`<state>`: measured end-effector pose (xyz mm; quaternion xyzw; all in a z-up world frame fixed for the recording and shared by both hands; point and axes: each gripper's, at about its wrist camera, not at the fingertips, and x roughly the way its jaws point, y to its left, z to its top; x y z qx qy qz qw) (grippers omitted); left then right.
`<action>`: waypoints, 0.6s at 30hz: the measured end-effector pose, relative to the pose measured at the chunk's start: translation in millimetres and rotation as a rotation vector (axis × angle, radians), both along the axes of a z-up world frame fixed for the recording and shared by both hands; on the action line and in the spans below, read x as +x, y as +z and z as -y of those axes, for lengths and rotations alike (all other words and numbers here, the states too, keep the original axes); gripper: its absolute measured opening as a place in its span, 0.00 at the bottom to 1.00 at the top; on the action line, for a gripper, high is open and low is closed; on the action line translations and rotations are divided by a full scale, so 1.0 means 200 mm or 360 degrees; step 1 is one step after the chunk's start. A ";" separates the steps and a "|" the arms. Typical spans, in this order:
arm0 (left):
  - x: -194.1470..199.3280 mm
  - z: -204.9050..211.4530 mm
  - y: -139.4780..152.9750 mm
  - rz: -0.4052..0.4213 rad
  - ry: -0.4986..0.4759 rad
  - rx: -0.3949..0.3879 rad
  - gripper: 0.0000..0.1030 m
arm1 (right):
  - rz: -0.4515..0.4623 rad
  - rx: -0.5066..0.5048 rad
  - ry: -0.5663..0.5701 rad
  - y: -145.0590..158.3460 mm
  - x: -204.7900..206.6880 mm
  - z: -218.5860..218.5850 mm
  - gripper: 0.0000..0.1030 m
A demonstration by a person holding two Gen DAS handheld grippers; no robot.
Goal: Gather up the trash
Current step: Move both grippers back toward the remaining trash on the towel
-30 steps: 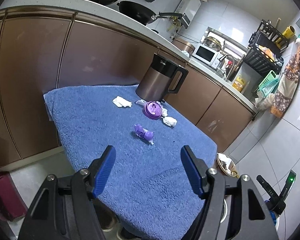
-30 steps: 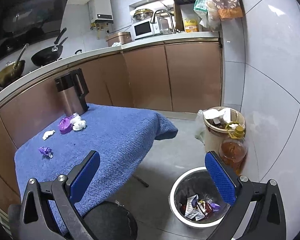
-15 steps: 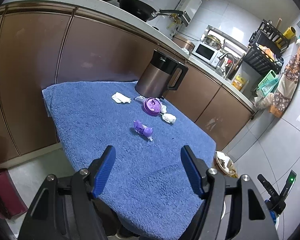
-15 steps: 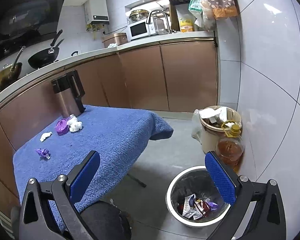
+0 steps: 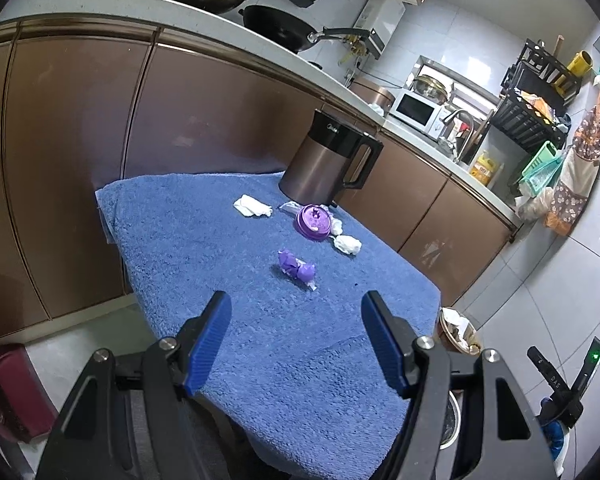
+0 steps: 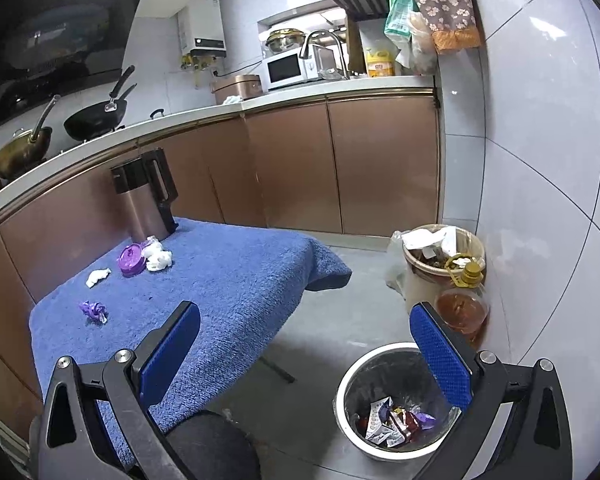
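A blue-towelled table (image 5: 236, 280) holds trash: a purple wrapper (image 5: 296, 269), a purple lid (image 5: 314, 222), a white tissue (image 5: 252, 205) and more white wads (image 5: 348, 243). My left gripper (image 5: 296, 334) is open and empty, above the table's near part, short of the wrapper. My right gripper (image 6: 306, 350) is open and empty, over the floor beside the table (image 6: 220, 280). A metal bin (image 6: 396, 400) holding wrappers stands on the floor under its right finger. The purple wrapper (image 6: 94, 311), lid (image 6: 131, 258) and tissues (image 6: 158, 256) show at left there.
A brown kettle (image 5: 328, 162) stands at the table's far edge. Brown cabinets (image 5: 80, 152) run behind. A full waste basket (image 6: 440, 252) and an oil bottle (image 6: 462, 304) stand by the tiled wall. A dark stool (image 6: 216, 444) sits below the right gripper.
Both grippers have drifted slightly back and up, so the table trash sits a little farther away in both views. Both stay open and empty.
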<state>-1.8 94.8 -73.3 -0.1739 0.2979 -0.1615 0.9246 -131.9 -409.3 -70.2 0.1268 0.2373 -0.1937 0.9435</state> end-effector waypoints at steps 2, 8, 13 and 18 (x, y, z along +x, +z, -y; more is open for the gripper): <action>0.02 0.01 -0.01 -0.0018 -0.0002 0.0000 0.64 | -0.0009 0.0007 0.0003 -0.01 0.01 0.01 1.00; 0.13 0.09 -0.05 -0.0067 -0.0049 0.0037 0.64 | -0.0048 0.0018 -0.0012 -0.03 0.05 0.04 1.00; 0.29 0.19 -0.07 -0.0097 -0.0120 0.0153 0.64 | -0.0047 0.0046 0.0084 -0.02 0.20 0.02 1.00; 0.55 0.34 -0.08 -0.0124 -0.0223 0.0267 0.64 | -0.0061 0.0044 0.0275 -0.01 0.48 -0.08 1.00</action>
